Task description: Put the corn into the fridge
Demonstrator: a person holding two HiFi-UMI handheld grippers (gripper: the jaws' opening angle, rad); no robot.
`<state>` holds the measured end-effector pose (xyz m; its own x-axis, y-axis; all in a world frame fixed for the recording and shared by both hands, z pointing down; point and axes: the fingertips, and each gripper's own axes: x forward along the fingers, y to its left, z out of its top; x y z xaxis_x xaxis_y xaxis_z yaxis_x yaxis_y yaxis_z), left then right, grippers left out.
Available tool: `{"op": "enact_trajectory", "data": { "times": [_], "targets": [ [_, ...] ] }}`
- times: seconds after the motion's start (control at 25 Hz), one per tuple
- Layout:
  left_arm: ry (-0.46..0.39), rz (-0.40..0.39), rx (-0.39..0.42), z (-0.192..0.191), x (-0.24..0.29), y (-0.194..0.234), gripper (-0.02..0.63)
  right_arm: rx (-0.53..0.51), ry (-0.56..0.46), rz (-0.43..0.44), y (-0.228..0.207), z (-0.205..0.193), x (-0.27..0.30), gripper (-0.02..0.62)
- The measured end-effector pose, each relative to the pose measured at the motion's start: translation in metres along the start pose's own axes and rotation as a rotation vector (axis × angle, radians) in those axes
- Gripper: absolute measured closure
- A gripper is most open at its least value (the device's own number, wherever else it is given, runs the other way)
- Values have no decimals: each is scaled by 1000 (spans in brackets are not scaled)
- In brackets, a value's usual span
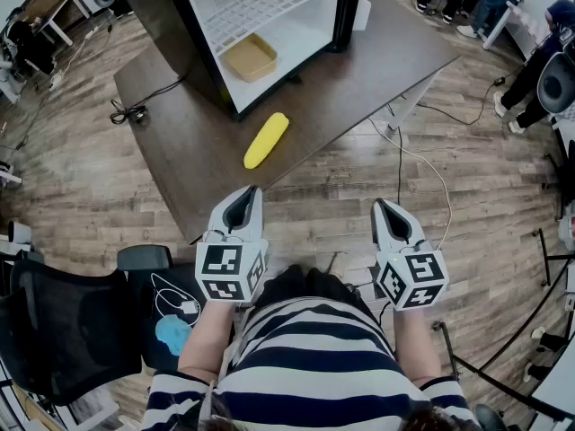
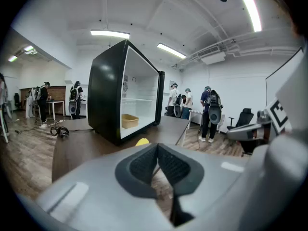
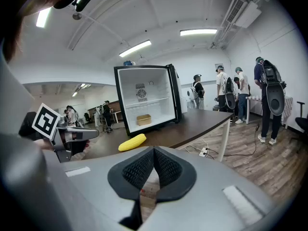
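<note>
A yellow corn cob lies on the dark brown table, just in front of the open black mini fridge; it also shows in the right gripper view and as a yellow sliver in the left gripper view. The fridge interior is white, with a wire shelf and a tan tray on its floor. My left gripper and right gripper are held side by side near the table's front edge, well short of the corn. Both are shut with nothing between the jaws.
A black cable bundle lies on the table's left part. A black office chair stands at my left. White cords run over the wooden floor right of the table. Several people stand in the room's background.
</note>
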<state>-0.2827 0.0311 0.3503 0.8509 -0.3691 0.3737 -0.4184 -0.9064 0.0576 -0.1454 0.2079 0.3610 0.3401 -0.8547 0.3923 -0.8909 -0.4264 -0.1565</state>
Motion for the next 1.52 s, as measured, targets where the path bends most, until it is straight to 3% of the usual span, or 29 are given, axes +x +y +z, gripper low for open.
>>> {"op": "enact_trajectory", "data": {
  "times": [0.4,0.72,1.36,1.52],
  "targets": [
    [-13,17,31,5,8,-2,606,60,-45,39,-8,9,3,604],
    [1,6,29,3,22,-10,606,49,-31,75,-16,12,15,604],
    [50,104,55,4,57,-38,606,26,15,255,-58,17,41,604],
    [63,104,20,3,68,-51,606,30,25,300,-72,15,47,603]
  ]
}}
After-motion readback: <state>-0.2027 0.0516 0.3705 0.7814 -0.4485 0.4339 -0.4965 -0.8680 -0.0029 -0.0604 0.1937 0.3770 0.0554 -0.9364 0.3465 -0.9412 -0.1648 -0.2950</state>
